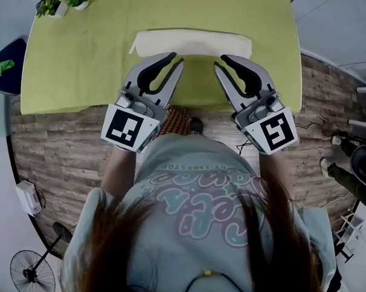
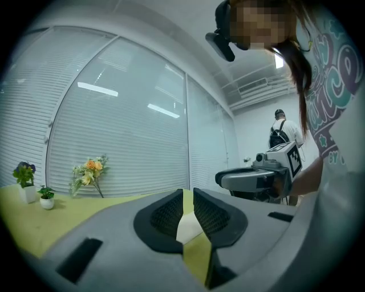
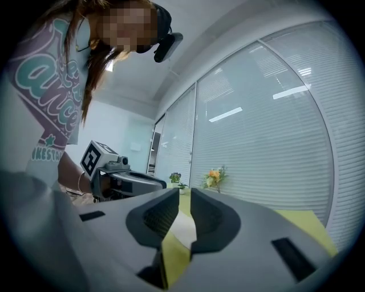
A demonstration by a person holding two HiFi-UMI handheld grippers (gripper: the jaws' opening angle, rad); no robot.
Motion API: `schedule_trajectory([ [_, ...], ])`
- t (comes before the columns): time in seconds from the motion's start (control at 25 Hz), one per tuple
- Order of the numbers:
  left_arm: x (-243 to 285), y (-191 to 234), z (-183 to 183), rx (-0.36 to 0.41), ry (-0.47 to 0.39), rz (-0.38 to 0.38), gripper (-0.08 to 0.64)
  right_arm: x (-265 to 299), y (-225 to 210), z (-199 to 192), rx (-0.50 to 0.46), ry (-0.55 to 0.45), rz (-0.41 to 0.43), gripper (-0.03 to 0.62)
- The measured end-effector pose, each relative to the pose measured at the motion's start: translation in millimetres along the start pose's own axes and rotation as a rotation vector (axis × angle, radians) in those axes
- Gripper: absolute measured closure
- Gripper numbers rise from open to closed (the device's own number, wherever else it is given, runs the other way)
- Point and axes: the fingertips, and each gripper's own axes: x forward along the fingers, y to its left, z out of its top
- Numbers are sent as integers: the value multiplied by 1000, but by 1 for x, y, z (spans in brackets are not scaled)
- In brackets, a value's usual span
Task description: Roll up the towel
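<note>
green table (image 1: 65,64) | cream towel (image 1: 190,43) lay far-middle as a long bundle running left to right; finished roll or folded strip still to roll, unclear | left gripper (image 1: 177,58), right gripper (image 1: 219,61) just near of it, jaws almost together, clamping nothing

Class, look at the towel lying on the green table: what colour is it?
Cream, plain and unpatterned; the towel shows best in the head view.
</note>
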Motion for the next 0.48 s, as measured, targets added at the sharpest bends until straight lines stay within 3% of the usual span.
schedule_trajectory([
  [0.28,-1,3,4,-13,-9,16,526,1,0,-1,3,4,-3,586],
  [0.48,0,1,6,-2,-15,-4,535,3,1,0,-2,-5,-3,586],
])
